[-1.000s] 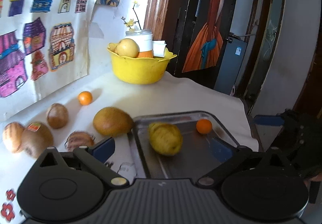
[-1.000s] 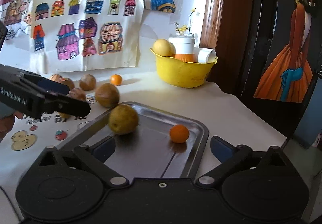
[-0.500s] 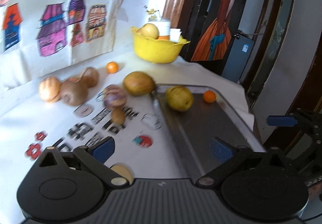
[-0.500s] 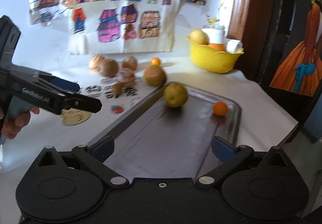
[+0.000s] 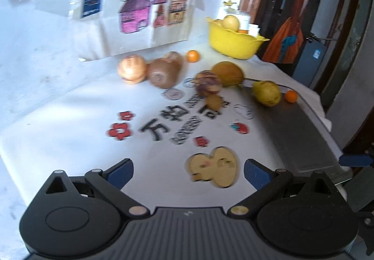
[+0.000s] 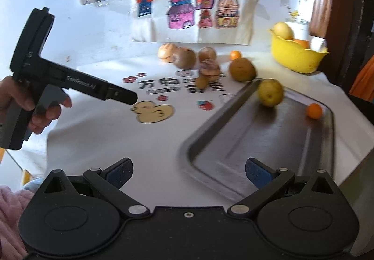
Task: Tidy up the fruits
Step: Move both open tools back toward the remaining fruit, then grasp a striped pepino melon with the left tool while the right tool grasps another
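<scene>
Right-wrist view, read left to right. At far left, the left gripper is held by a hand above the white tablecloth; its fingers are edge-on here, but the left-wrist view shows them spread wide and empty. At upper centre lies the unsorted fruit: a pale ribbed fruit, two brown kiwi-like fruits, a mottled purple fruit, a small brown fruit, a small orange and a large brown pear just beside the tray's far corner. Right of centre, the metal tray carries a yellow pear and a second small orange, well apart. At upper right, a yellow bowl holds further fruit. Along the lower edge, the right gripper stands open, holding nothing. Handling, as a judgement: the round fruits likely roll and bruise; each is best taken across its widest girth with light pressure, the pears across the belly rather than the neck.
</scene>
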Action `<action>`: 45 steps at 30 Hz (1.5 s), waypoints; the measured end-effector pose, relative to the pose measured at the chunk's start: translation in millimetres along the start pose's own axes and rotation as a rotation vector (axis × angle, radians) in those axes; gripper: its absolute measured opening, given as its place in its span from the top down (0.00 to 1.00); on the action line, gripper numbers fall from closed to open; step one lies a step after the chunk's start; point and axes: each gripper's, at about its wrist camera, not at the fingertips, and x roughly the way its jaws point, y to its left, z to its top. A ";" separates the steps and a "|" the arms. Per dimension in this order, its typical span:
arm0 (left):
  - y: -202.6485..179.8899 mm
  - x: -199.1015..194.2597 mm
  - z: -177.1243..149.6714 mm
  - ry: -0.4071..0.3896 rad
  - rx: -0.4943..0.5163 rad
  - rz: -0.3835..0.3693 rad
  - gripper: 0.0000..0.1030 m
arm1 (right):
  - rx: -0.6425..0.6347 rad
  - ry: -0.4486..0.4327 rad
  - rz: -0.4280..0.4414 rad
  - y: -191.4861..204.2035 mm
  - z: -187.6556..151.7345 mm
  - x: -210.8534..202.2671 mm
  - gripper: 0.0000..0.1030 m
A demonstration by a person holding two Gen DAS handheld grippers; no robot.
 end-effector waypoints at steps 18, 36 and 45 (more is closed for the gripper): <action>71.0 5.3 16.7 -0.019 0.023 0.101 0.00 | -0.038 0.041 0.067 45.5 44.4 70.4 0.01; 75.9 52.2 58.8 -0.076 0.172 0.114 0.00 | -0.186 -0.002 -0.057 7.5 91.0 113.9 0.01; 81.6 78.8 81.0 -0.111 0.055 0.142 0.00 | -0.245 -0.012 -0.077 -22.2 120.0 152.7 0.03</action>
